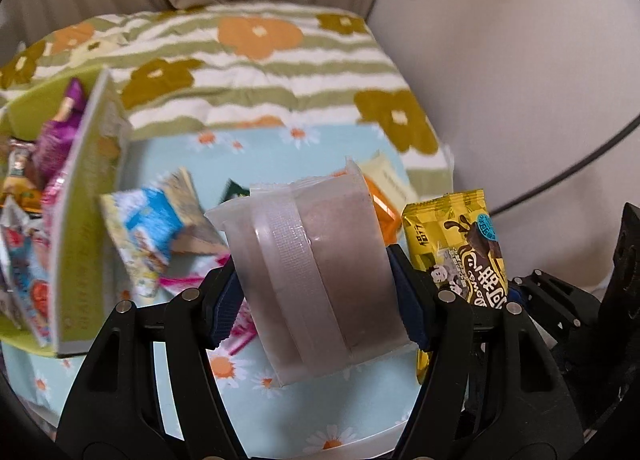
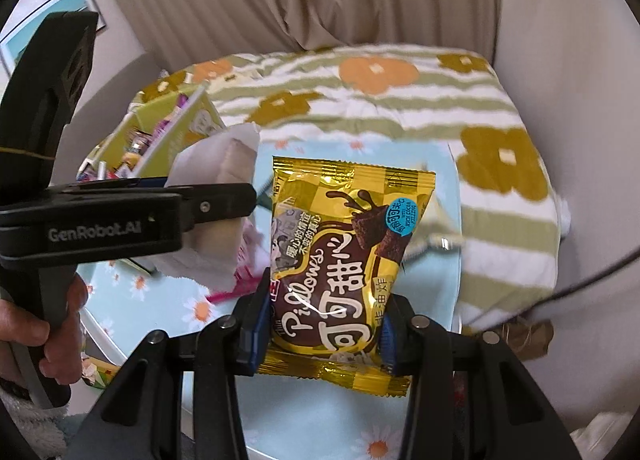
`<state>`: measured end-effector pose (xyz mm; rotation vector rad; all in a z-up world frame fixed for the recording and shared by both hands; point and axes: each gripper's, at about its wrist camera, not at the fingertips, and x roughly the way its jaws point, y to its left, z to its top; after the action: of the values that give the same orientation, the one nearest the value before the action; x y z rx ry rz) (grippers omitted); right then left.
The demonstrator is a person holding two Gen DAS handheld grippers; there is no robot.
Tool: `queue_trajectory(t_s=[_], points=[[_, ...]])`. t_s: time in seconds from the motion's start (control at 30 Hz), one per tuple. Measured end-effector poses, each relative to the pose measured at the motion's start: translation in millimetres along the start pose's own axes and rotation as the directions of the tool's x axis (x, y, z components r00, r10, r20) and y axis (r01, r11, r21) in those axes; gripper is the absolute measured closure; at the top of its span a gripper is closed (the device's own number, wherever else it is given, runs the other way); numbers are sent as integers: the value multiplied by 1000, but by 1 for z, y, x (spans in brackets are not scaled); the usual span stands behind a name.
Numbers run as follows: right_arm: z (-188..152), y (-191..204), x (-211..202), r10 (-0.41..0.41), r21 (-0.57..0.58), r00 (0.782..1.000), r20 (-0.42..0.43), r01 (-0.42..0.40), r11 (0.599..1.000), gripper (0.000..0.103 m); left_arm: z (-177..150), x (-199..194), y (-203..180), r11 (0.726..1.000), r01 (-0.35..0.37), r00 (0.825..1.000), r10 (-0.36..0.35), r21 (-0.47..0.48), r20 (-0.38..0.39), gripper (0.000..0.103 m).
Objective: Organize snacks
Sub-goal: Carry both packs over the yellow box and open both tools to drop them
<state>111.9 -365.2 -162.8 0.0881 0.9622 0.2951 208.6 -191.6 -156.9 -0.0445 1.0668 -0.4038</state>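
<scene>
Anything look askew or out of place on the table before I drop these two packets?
Yes: the green cardboard snack box leans tilted, not upright, at the table's left. Loose wrapped snacks, such as the blue-and-white packet, lie scattered beside it on the daisy-print tablecloth. Nothing looks torn.

loose snacks [image 1: 160,236] crowd cloth beside green box [image 1: 86,219]

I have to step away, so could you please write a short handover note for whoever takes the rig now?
Left gripper: shut on the translucent packet, held above the table.
Right gripper: shut on the gold Pillows packet, also held up.
Green box, on the left, already holds several snacks.
Left to do: both held packets, plus the blue-and-yellow packet and others loose on the daisy tablecloth.
</scene>
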Motion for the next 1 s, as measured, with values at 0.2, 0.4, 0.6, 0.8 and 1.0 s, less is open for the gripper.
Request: queue_trajectory(t_s=[0.2, 0.4, 0.6, 0.8, 1.0], points=[[44, 39, -8, 69, -90, 995, 67, -63, 994, 63, 20, -57, 44, 997, -19, 993, 28, -81, 116, 40], [88, 102, 7, 149, -176, 984, 98, -130, 976, 63, 33, -101, 117, 986, -70, 979, 97, -150, 181, 40], [123, 170, 37, 225, -197, 971, 86, -204, 959, 63, 40, -127, 213, 968, -127, 972, 165, -218, 168, 40], [149, 237, 83, 232, -189, 972, 38, -221, 957, 63, 46, -114, 303, 956, -184, 973, 209, -228, 93, 40], [156, 266, 121, 196, -136, 981, 4, -194, 972, 63, 49, -78, 362, 965, -174, 984, 180, -195, 11, 40]])
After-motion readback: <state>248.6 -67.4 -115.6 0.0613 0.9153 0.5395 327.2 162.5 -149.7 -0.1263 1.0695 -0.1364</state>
